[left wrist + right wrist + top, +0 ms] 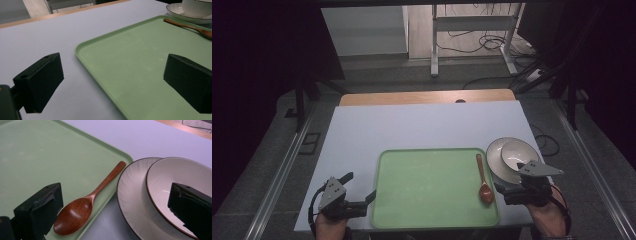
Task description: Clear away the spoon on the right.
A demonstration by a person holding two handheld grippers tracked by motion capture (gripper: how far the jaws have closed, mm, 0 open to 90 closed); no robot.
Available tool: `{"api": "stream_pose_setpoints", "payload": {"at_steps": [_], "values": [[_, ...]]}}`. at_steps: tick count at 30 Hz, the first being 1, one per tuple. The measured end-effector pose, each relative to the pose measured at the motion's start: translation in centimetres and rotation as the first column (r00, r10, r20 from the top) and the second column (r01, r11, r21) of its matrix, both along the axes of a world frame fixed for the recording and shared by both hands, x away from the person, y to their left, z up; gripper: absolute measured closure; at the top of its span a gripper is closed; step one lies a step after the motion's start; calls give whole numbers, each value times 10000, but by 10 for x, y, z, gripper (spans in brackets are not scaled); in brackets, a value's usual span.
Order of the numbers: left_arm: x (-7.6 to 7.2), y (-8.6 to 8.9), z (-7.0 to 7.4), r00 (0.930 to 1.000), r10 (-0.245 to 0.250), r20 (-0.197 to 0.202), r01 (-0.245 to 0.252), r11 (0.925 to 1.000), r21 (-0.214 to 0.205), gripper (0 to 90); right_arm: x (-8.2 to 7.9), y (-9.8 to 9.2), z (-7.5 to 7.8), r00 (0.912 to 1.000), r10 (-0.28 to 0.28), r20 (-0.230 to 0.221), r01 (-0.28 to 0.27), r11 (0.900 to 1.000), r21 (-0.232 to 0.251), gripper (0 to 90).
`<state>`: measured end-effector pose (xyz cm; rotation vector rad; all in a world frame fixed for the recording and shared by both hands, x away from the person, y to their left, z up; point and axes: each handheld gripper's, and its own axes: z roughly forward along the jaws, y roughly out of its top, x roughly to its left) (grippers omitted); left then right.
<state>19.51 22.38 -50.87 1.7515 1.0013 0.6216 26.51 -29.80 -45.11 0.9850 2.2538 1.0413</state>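
A pale grey-blue table [412, 127] with a wooden strip along its far edge carried a green tray [432, 190] near the front. Just beside the tray's right edge, a white plate [496, 159] also sat on the table.

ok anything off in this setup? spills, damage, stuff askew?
Nothing spilled or damaged. Only oddity: the bowl sits off-centre on the plate, pushed toward one side. The wooden spoon lies flat along the green tray's right edge. Both grippers are open and hold nothing.
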Motion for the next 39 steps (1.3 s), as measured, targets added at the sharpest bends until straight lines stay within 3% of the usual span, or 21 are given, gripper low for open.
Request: {"api": "stream_pose_setpoints", "payload": {"at_steps": [9, 19, 30, 39], "values": [[0, 0, 0, 10000, 0, -14, 0, 10000, -7, 26, -6, -10, -1, 9994, -227, 259, 231, 9996, -160, 0], [0, 0, 0, 10000, 12, -13, -12, 10000, -15, 26, -13, -23, -2, 9977, -522, 437, 523, 9986, -18, 0], [0, 1, 0, 10000, 11, -25, -11, 10000, -51, 26, -22, -38, -5, 9958, -845, 344, 841, 9964, 133, 0], [0, 1, 0, 10000, -11, -24, 11, 10000, -54, 26, -24, -50, -17, 9937, -1075, 317, 1083, 9938, -232, 0]]}}
